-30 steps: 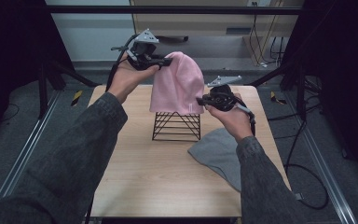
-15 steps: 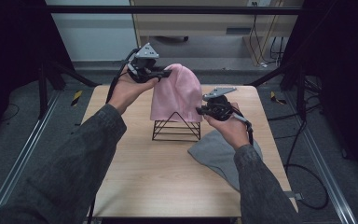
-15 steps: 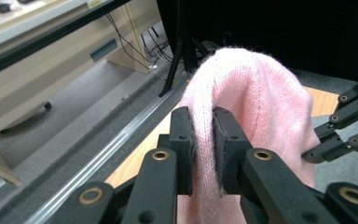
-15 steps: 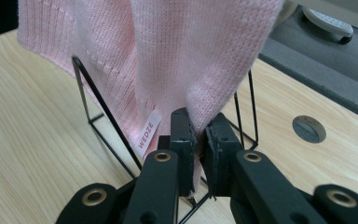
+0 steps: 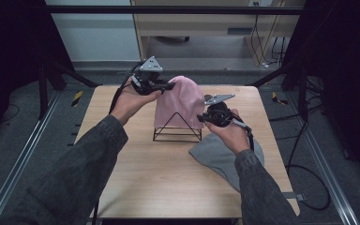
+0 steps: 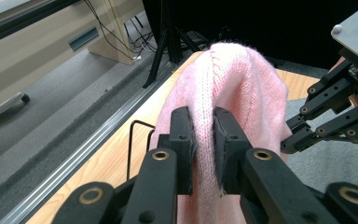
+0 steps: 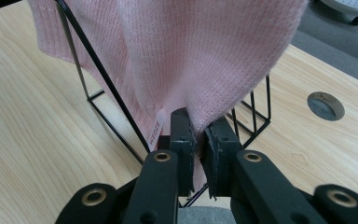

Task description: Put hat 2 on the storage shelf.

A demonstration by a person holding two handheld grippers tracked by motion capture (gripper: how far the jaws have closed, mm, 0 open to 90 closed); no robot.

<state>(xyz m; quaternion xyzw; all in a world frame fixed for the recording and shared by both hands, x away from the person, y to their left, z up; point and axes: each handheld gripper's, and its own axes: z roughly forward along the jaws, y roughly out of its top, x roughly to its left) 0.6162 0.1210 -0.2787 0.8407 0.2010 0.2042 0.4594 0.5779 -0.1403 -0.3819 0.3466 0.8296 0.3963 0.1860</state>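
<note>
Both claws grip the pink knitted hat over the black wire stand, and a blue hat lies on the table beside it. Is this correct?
Not quite: the hat lying on the table is grey, not blue, as the high view shows. The rest holds: the left claw and right claw both grip the pink knitted hat over the black wire stand.

A light wooden surface [image 5: 136,187] stands on a grey carpeted floor [image 5: 28,140]. Metal rails [image 5: 21,164] run along the floor on both sides of it. Dark frame legs [image 5: 51,77] slant down at the far corners, and a black bar [image 5: 178,9] crosses overhead. Behind is a pale wall [image 5: 93,33] and a beige cabinet [image 5: 201,21] with cables [image 5: 274,42] hanging beside it. A black cable [image 5: 309,187] loops on the floor to the right. The room's edges lie in deep shadow.
</note>
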